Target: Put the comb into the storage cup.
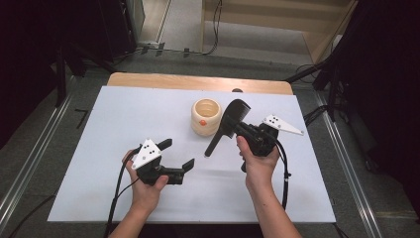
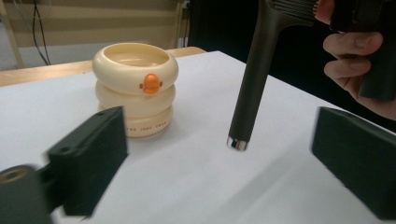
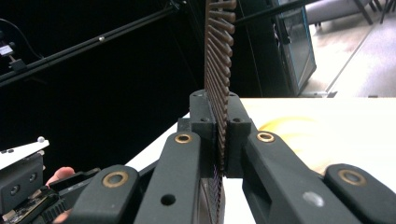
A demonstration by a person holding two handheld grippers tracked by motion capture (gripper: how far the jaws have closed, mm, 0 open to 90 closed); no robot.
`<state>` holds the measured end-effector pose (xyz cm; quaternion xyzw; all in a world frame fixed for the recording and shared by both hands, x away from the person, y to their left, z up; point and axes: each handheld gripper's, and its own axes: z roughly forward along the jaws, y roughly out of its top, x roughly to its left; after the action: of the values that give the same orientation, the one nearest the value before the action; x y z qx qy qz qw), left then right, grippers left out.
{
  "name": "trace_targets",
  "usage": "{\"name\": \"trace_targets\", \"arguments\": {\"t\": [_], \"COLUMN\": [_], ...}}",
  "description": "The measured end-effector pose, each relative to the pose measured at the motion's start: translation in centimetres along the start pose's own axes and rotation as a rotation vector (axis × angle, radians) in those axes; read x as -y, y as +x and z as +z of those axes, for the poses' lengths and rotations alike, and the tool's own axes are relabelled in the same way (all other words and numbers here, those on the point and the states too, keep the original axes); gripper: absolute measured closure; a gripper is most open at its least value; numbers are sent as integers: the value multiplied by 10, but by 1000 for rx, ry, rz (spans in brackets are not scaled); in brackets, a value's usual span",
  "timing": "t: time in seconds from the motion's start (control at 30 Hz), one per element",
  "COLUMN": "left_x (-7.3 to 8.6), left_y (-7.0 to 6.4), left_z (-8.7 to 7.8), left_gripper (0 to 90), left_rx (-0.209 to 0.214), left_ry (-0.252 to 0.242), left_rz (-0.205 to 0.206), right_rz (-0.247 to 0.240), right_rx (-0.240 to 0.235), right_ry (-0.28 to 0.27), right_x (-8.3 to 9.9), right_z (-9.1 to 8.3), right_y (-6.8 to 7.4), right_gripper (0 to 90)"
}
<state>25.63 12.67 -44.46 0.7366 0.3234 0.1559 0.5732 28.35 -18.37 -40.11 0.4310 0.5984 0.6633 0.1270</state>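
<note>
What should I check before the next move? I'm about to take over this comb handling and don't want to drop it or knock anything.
1. Right gripper clamped on the black comb: ok, its jaws are shut on the toothed part.
2. Comb handle free: ok, its metal-capped tip hangs just above the white table, with nothing gripping it.
3. Left gripper ready to receive: ok, its jaws stand wide open and hold nothing.
4. Handle lined up between the left gripper's jaws: ok in the left gripper view, though it sits farther off.
5. Cream stacked-ring holder out of the way: cannot tell; it stands close beside the comb.
6. Grip firmness on the teeth: cannot tell.
</note>
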Motion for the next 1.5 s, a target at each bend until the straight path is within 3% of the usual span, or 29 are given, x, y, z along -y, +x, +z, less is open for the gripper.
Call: {"name": "trace_targets", "arguments": {"t": [0.27, 0.4, 0.57, 0.73, 0.97, 1.03, 1.1, 1.27, 1.5], "left_x": [13, 17, 22, 27, 34, 36, 38, 44, 48], "left_y": [19, 25, 33, 40, 56, 60, 62, 70, 79], "left_z": [-19, -25, -36, -45, -64, -69, -74, -85, -97], "left_gripper": [0, 0, 0, 0, 0, 0, 0, 0, 0], "left_rx": [-20, -42, -44, -75, -107, -69, -69, -99, -135], "left_ry": [-6, 8, -17, -21, -23, -22, -31, -52, -49], "left_rz": [-22, -16, -12, -11, -1, -12, -13, -24, -31], "right_rz": [-22, -34, -66, -82, -87, -90, -96, -76, -97], "right_rx": [8, 6, 4, 0, 7, 8, 12, -1, 5], "right_ry": [-13, -18, -31, -43, -47, -46, -45, -62, -63], "right_x": [0, -2, -5, -6, -9, -10, -10, -12, -14], "right_z": [0, 1, 2, 4, 4, 4, 4, 5, 5], "right_y": [-1, -2, -1, -3, -7, -7, -8, -11, -13], "right_gripper": [843, 843, 843, 843, 843, 843, 843, 843, 843]}}
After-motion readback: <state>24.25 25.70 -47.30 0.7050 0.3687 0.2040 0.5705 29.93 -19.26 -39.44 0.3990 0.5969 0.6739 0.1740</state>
